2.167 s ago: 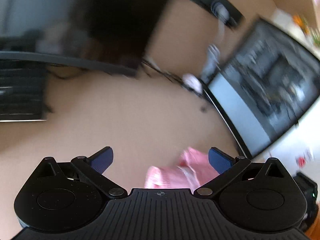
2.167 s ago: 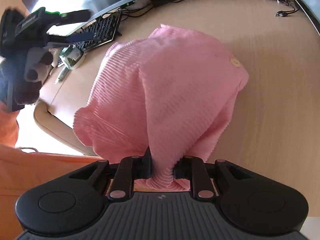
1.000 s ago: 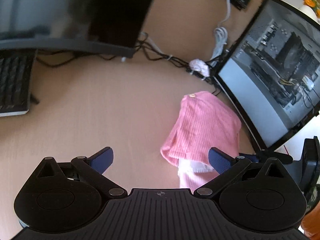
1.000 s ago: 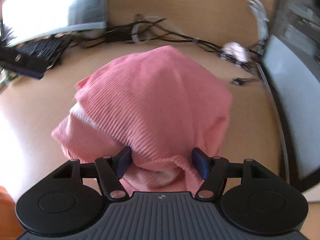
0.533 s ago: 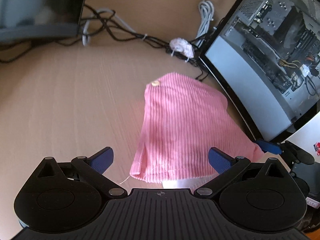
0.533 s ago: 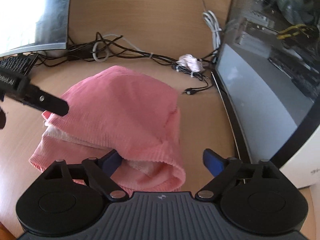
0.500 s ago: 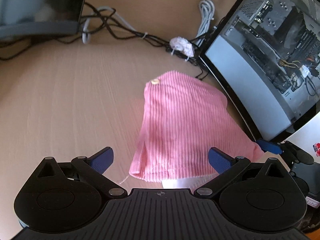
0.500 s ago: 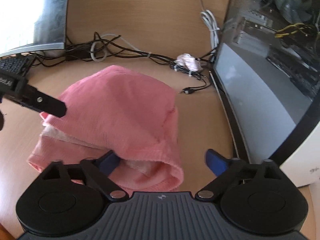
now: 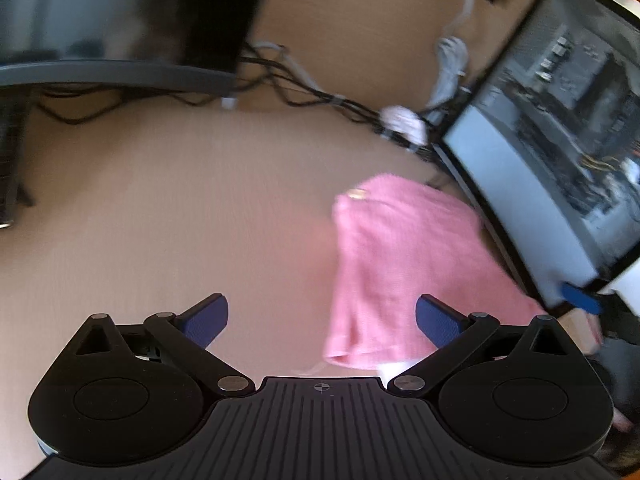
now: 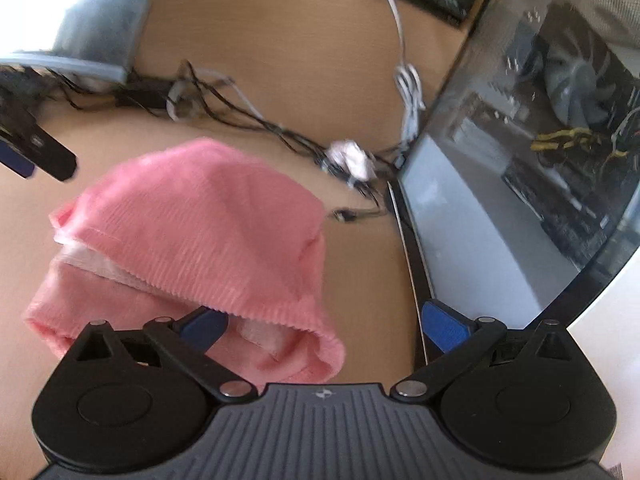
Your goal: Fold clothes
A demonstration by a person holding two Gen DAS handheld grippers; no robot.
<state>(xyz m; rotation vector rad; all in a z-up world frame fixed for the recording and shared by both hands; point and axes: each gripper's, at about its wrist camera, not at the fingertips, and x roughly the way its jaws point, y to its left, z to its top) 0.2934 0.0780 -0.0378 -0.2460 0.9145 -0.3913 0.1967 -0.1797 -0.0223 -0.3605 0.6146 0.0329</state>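
A pink ribbed-knit garment (image 10: 192, 240), folded over itself into a soft bundle with a pale lining showing at its open hem, is seen lying on the light wooden surface (image 9: 168, 208), just beside the glass-sided black computer case (image 10: 532, 168) and in front of a tangle of dark cables (image 10: 224, 108)

The right tongs (image 10: 320, 324) are held wide open with nothing gripped; the near hem of the garment lies between and just under the blue pads, the left-hand pad being almost over the cloth, but no pressure on it can be seen. The left tongs (image 9: 320, 316) are likewise spread wide and empty, with bare surface between the pads

From the left tongs the garment (image 9: 400, 272) lies ahead and to the right, its long axis running away from the camera toward the computer case, a small pale button (image 9: 356, 194) marking the far corner. From the right tongs it lies straight ahead and slightly left. The right hand is judged the nearer, being directly over the hem, while the left is set off to the side; any further fold would probably be taken across that long axis, from the near hem toward the buttoned end
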